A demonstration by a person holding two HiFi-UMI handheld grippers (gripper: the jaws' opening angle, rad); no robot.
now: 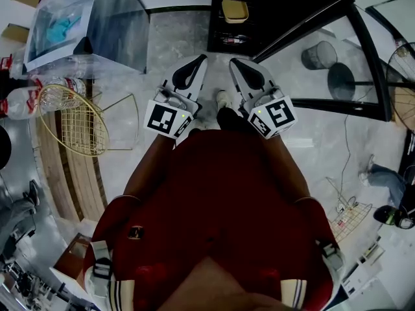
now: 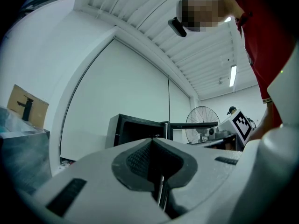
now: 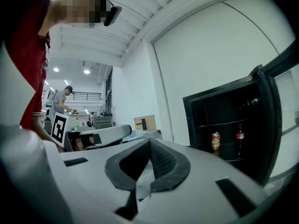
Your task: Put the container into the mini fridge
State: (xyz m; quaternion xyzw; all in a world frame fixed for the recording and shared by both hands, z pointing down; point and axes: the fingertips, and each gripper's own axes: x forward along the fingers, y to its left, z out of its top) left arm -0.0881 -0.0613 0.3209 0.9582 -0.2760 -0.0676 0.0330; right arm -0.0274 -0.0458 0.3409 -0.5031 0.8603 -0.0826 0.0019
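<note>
The black mini fridge (image 1: 279, 11) stands ahead with its glass door (image 1: 353, 50) swung open to the right. A yellowish container (image 1: 235, 7) shows against the fridge's dark inside; I cannot tell what it rests on. My left gripper (image 1: 196, 64) and right gripper (image 1: 237, 66) are held side by side in front of my red shirt, pointing at the fridge. Both are short of it, shut and holding nothing. In the left gripper view the jaws (image 2: 152, 139) meet in front of the fridge (image 2: 135, 129). The right gripper (image 3: 150, 141) faces its shelves (image 3: 224, 122).
A can (image 3: 215, 140) and a cola bottle (image 3: 239, 136) stand on a fridge shelf. A gold wire basket (image 1: 68, 118), plastic bottles (image 1: 26, 99) and a clear box (image 1: 84, 24) are at the left. A standing fan (image 2: 203, 120) and a floor basket (image 1: 350, 216) are on the right.
</note>
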